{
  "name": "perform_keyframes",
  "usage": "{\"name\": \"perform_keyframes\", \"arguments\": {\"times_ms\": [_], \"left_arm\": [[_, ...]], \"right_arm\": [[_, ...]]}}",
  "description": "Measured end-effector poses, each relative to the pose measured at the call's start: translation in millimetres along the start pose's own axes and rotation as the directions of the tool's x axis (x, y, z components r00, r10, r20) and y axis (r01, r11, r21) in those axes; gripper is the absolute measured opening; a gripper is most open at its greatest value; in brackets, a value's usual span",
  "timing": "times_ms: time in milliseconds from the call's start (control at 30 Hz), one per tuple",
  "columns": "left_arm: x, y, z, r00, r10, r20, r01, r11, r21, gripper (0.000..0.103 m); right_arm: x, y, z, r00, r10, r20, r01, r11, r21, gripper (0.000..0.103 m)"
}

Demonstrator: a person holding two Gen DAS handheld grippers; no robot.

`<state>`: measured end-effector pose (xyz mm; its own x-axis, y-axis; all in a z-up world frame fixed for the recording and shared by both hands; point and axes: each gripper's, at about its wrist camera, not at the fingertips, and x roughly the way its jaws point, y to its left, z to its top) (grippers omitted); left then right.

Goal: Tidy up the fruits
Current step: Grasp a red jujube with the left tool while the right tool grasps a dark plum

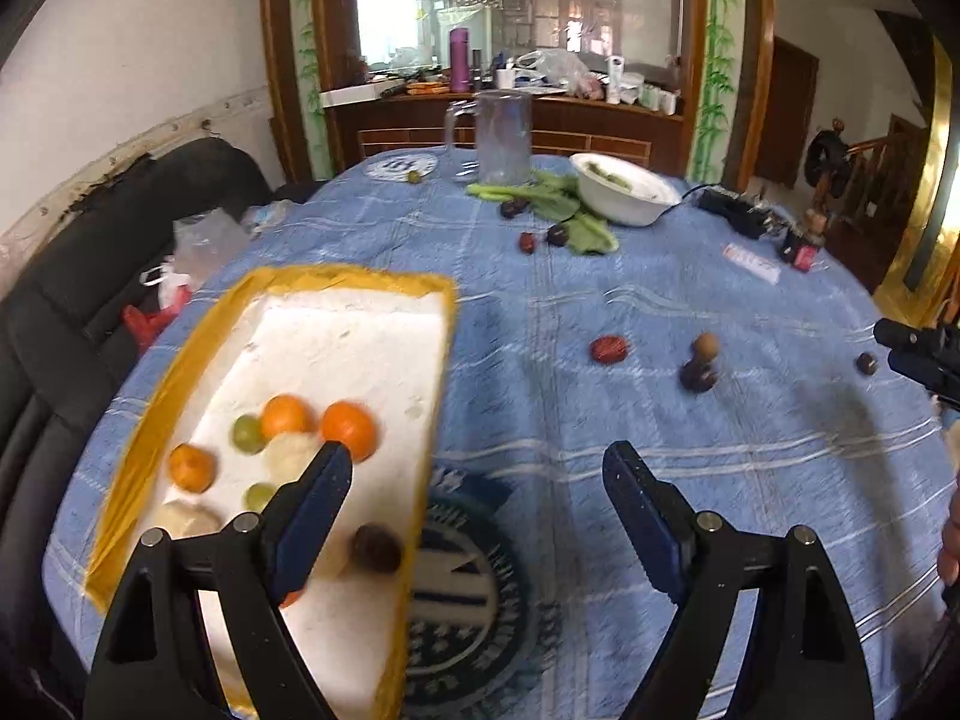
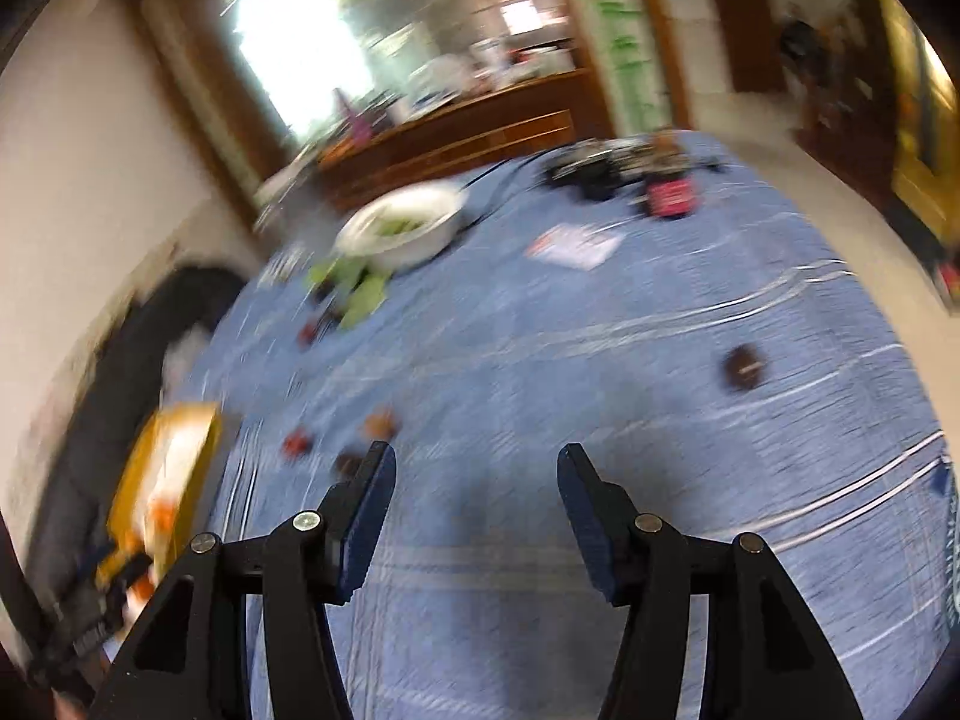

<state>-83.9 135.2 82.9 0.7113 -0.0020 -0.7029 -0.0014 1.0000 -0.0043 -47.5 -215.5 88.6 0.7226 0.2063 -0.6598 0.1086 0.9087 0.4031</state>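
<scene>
A white foam tray with yellow tape edges [image 1: 180, 372] lies on the blue tablecloth at left. It holds three oranges [image 1: 287, 415], green grapes [image 1: 247, 432], pale round fruits and a dark fruit [image 1: 376, 547]. My left gripper [image 1: 477, 465] is open and empty beside the tray's right edge. Loose on the cloth are a red date [image 1: 608, 349], a brown nut [image 1: 705, 348] and dark fruits [image 1: 698, 375]. My right gripper [image 2: 477, 465] is open and empty above the cloth; its view is blurred. A dark fruit [image 2: 744, 367] lies ahead to its right. The right gripper also shows at the far right of the left wrist view [image 1: 921, 354].
A white bowl [image 1: 624, 189] with green leaves [image 1: 564, 207] beside it and a glass jug [image 1: 501, 135] stand at the far side. More dark fruits [image 1: 527, 242] lie near the leaves. Black devices [image 1: 735, 210] and a card [image 1: 751, 262] sit at the far right. A black sofa [image 1: 90, 276] is to the left.
</scene>
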Motion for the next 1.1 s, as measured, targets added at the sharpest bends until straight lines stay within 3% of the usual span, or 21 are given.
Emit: {"name": "perform_keyframes", "arguments": {"times_ms": [167, 400, 467, 500, 567, 633, 700, 833, 967, 1100], "left_arm": [[21.3, -27.0, 14.9, 0.992, -0.118, -0.047, 0.119, 0.993, 0.011, 0.085], [66.0, -52.3, 49.9, 0.992, -0.121, -0.045, 0.122, 0.992, 0.02, 0.085], [84.6, -53.2, 57.9, 0.989, -0.132, -0.066, 0.132, 0.991, 0.004, 0.084], [91.6, -51.5, 59.9, 0.985, -0.154, -0.084, 0.153, 0.988, -0.01, 0.081], [105.8, -44.5, 62.6, 0.962, -0.243, -0.126, 0.236, 0.969, -0.067, 0.056], [113.7, -34.4, 62.9, 0.95, -0.278, -0.143, 0.261, 0.957, -0.128, 0.049], [119.7, -21.7, 62.5, 0.943, -0.304, -0.136, 0.275, 0.941, -0.198, 0.049], [131.6, -9.7, 62.6, 0.917, -0.371, -0.149, 0.318, 0.902, -0.291, 0.049], [138.2, -16.9, 62.5, 0.912, -0.374, -0.169, 0.319, 0.905, -0.281, 0.049], [146.5, -28.9, 63.9, 0.909, -0.373, -0.186, 0.323, 0.913, -0.251, 0.049]], "right_arm": [[15.3, -18.1, 15.4, 1.0, -0.003, -0.014, 0.004, 0.998, 0.067, 0.06], [73.0, 39.6, -1.8, 0.983, 0.068, -0.171, -0.079, 0.995, -0.057, 0.06], [69.9, 38.0, 3.6, 0.991, 0.049, -0.121, -0.056, 0.997, -0.053, 0.06], [66.4, 28.5, 10.9, 0.995, 0.048, -0.092, -0.05, 0.998, -0.026, 0.06], [56.6, 1.8, 25.0, 0.998, 0.042, -0.051, -0.04, 0.998, 0.049, 0.06], [43.7, -40.5, 40.5, 1.0, 0.02, 0.002, -0.02, 0.987, 0.159, 0.06], [35.6, -65.4, 45.1, 0.999, -0.006, 0.037, -0.002, 0.977, 0.215, 0.06], [37.9, -94.2, 44.2, 0.997, -0.062, 0.038, 0.05, 0.964, 0.261, 0.054], [54.8, -94.0, 39.5, 0.991, -0.129, -0.024, 0.131, 0.966, 0.225, 0.052], [59.2, -81.9, 34.8, 0.972, -0.235, -0.028, 0.236, 0.964, 0.122, 0.051]]}}
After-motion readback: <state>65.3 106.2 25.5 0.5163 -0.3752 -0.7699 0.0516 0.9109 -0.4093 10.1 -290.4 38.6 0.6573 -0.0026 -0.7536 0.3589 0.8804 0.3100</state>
